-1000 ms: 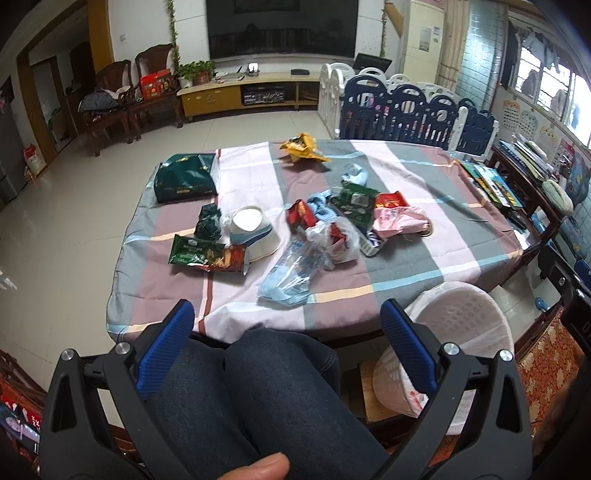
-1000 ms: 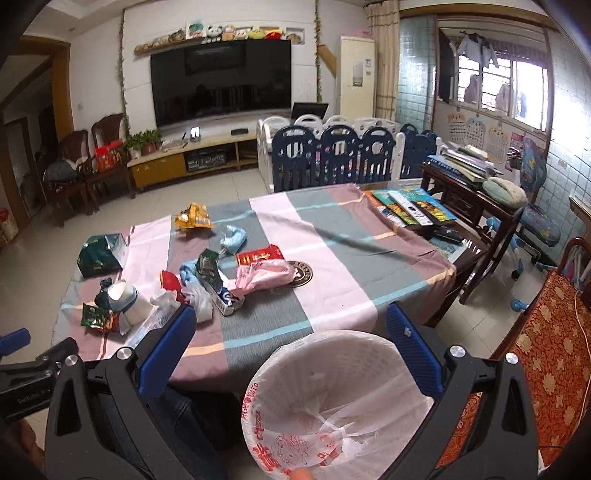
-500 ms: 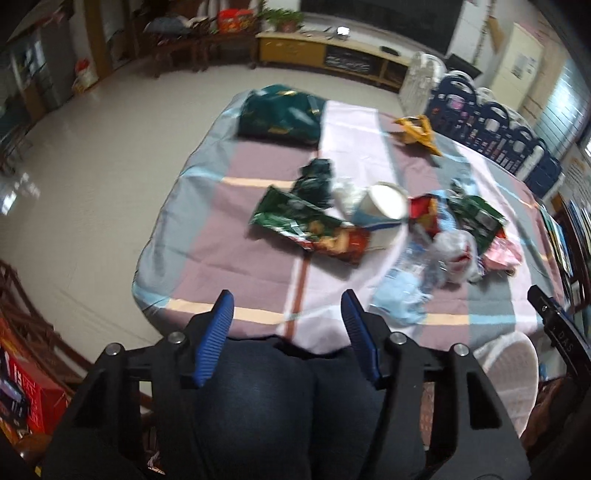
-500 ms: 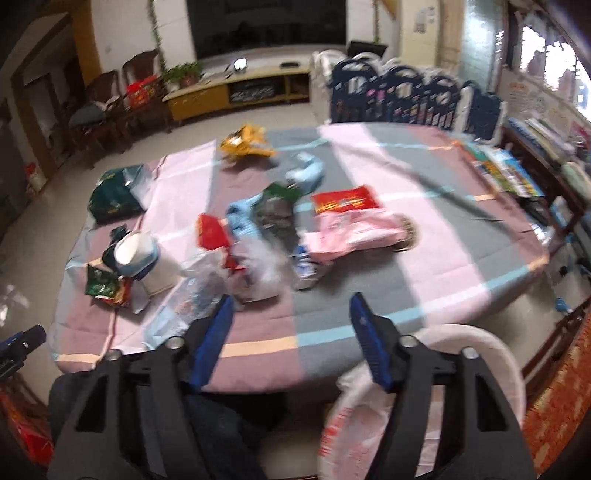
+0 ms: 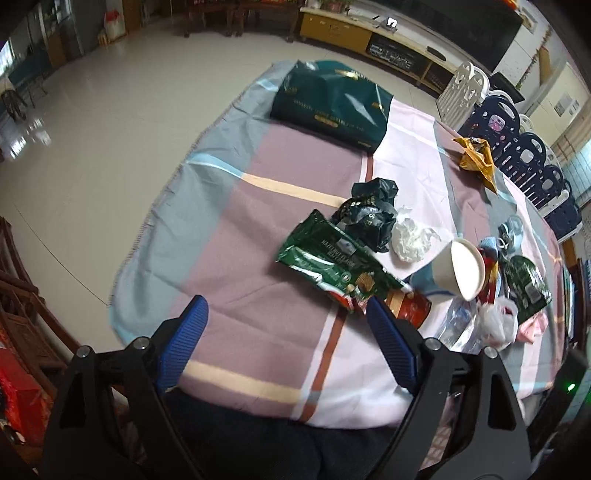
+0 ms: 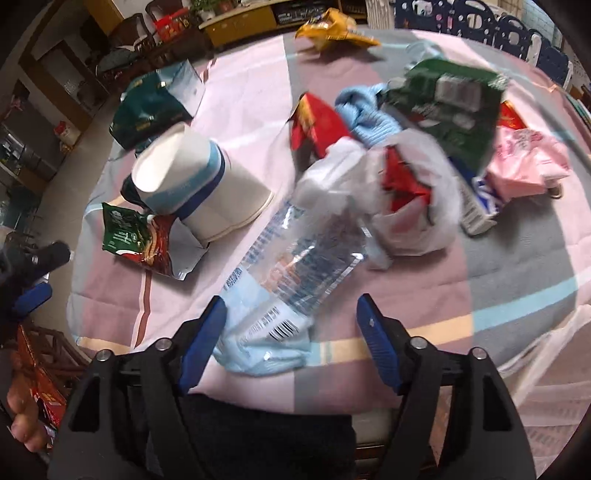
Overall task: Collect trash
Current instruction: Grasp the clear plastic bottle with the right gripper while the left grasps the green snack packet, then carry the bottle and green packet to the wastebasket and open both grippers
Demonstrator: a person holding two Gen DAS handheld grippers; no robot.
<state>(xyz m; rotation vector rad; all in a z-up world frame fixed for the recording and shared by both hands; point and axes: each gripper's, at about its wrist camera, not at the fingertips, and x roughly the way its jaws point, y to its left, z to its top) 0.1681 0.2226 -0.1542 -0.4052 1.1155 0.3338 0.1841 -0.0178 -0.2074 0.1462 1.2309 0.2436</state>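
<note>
Between the spread blue pads of the right gripper (image 6: 291, 343): the pale-blue labelled base of a crushed clear plastic water bottle (image 6: 295, 254), lying on the striped pink, grey and mauve tablecloth (image 6: 517, 266), nothing pinched. Just past the bottle's far end, a crumpled white plastic bag with red wrapper inside (image 6: 410, 206). Beyond that, a green foil snack packet (image 6: 450, 110), blurred, and a light-blue knitted cloth (image 6: 369, 118). Off past the right pad, a pink plastic bag (image 6: 524, 162). Off past the left pad, 2 stacked white paper bowls with a blue band (image 6: 199, 192), tipped on their side, touching a green and red snack wrapper (image 6: 140, 240). Far ahead, a yellow crumpled chip bag (image 6: 332, 29).

Ahead of the left gripper (image 5: 288, 347), jaws likewise wide apart and holding nothing, only bare cloth between the pads. Just beyond the right pad, the same green and red wrapper (image 5: 340, 266), flat. Behind it a dark crumpled foil bag (image 5: 369, 214) and a wad of clear film (image 5: 410, 236). Far ahead, a large dark-green gift bag (image 5: 332, 103) lying flat.
</note>
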